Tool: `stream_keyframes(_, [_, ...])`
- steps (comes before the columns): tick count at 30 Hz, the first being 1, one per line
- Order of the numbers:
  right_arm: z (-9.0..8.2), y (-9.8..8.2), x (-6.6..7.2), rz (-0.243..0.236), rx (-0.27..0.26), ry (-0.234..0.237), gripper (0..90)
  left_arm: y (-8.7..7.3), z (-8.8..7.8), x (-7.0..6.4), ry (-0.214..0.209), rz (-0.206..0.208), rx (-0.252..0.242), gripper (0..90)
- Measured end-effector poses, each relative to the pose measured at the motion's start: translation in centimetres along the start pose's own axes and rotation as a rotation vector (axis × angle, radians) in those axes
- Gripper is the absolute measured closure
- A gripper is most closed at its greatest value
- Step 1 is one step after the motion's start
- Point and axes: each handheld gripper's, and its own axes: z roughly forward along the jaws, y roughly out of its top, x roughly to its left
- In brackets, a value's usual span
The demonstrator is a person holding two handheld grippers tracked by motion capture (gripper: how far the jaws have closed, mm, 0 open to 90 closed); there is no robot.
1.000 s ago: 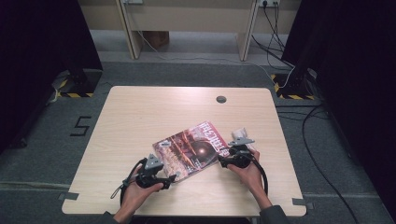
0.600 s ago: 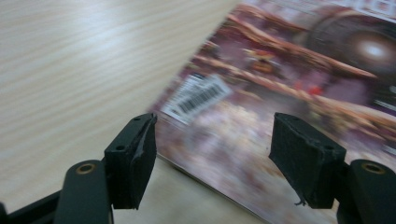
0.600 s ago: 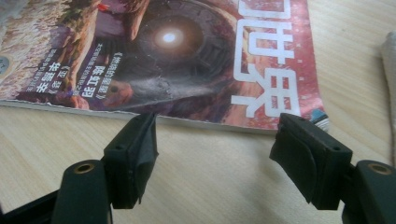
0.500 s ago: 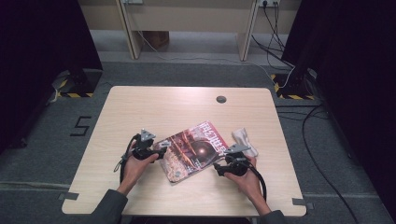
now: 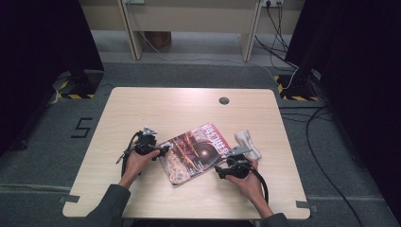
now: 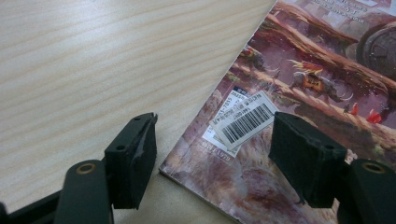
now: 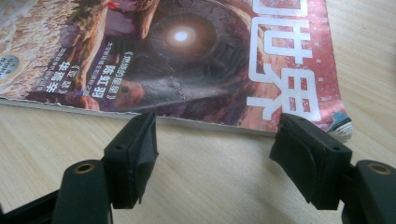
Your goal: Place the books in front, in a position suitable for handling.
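Left claw (image 6: 212, 154), jaws apart, straddles the magazine (image 6: 299, 93) corner; right claw (image 7: 215, 154) gapes beside it.

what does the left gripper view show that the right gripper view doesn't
Left gripper view: a white barcode sticker near the magazine's corner, which lies between the open jaws of the left tool, and cover art of creatures on a reddish landscape. Right gripper view: the big white title characters, a glowing round shape, and the magazine's long edge facing the open right tool. Both share the magazine lying flat on the wooden table, untouched.
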Motion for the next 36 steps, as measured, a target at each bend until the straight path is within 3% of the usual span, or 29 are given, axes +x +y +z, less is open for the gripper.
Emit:
stream_keyframes(4, [-0.1, 0.0, -0.1, 0.008, -0.01, 0.004, 30.3, -0.2, -0.3, -0.4, -0.007, 0.006, 0.01, 34.8])
stream_keyframes(10, [-0.2, 0.1, -0.3, 0.022, -0.012, 0.01, 30.4, -1.4, -1.6, -1.8, -0.004, 0.054, 0.031, 35.2])
stream_keyframes(18, [-0.2, 0.1, -1.0, 0.061, -0.023, 0.033, 30.3, -3.5, -3.1, -4.1, 0.001, 0.087, 0.015, 32.5])
stream_keyframes(24, [0.0, 0.0, -1.1, 0.084, -0.009, 0.042, 29.8, -4.5, -3.9, -5.1, -0.016, 0.098, 0.021, 28.2])
stream_keyframes(36, [0.5, 0.1, -1.3, 0.077, 0.002, 0.035, 28.7, -6.4, -5.7, -7.6, -0.061, 0.144, 0.055, 26.9])
